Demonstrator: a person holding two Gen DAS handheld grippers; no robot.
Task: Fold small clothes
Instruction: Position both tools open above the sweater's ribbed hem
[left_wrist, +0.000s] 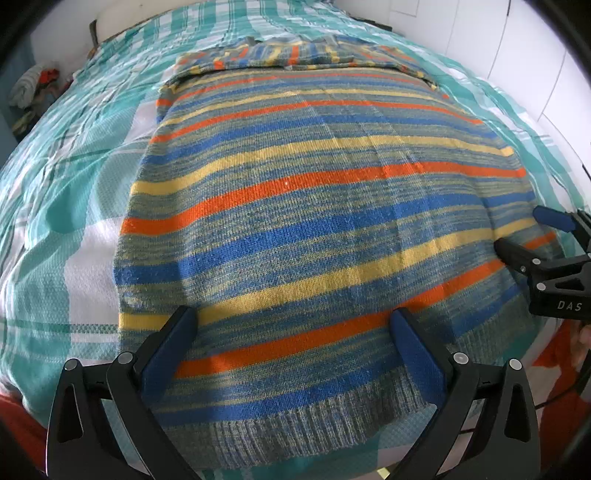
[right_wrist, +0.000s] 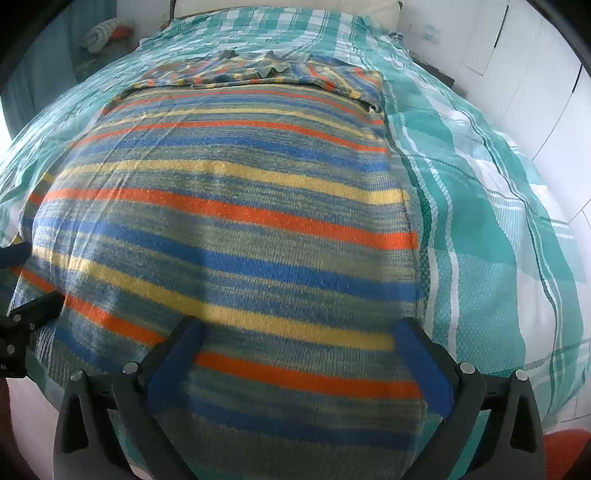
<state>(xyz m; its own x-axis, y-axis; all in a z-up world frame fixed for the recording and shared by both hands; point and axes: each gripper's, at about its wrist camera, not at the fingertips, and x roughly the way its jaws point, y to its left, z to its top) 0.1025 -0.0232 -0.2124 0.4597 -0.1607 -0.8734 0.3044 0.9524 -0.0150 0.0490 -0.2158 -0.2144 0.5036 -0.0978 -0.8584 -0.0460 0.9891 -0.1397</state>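
Observation:
A striped knit sweater (left_wrist: 314, 206) in blue, grey, yellow and orange lies flat on the bed, hem towards me, sleeves folded across its far end. It also fills the right wrist view (right_wrist: 229, 229). My left gripper (left_wrist: 291, 328) is open and empty, just above the hem's left part. My right gripper (right_wrist: 299, 336) is open and empty over the hem's right part. In the left wrist view the right gripper (left_wrist: 517, 229) shows at the sweater's right edge. In the right wrist view the left gripper (right_wrist: 22, 273) shows at the left edge.
The bed has a teal and white plaid cover (left_wrist: 74, 166), also seen in the right wrist view (right_wrist: 480, 206). A pile of clothes (left_wrist: 33, 88) lies on the floor at far left. White cupboard doors (right_wrist: 535, 74) stand to the right.

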